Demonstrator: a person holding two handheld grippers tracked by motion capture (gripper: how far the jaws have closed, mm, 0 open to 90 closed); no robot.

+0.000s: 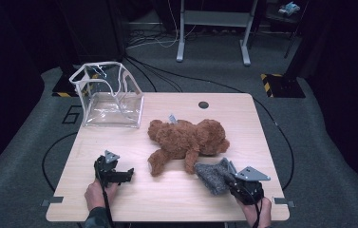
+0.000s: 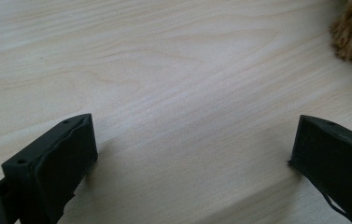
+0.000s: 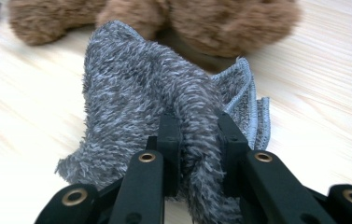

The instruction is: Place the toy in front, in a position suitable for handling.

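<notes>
The right gripper [image 3: 195, 140] pinches the grey cloth [image 3: 136, 93] by one fold; snagging the teddy bear [image 1: 186, 140] nearby could tug it loose

Worktop [image 1: 119, 199]: pale wood, fine grain lines, with one dark round hole near the far edge.
Plush bear [image 1: 188, 140]: reddish brown throughout, with a small grey tag on its back.
Cloth [image 3: 141, 93]: mottled grey, dark and light fibres mixed; lighter blue-grey stitched hem.
Bag [image 1: 108, 95]: transparent, trimmed in white edging.
Right gripper [image 3: 197, 154]: black jaws with brass-coloured rivets.
Left gripper [image 2: 192, 154]: matt black jaws.
Floor [image 1: 328, 142]: grey carpet crossed by black cables.
</notes>
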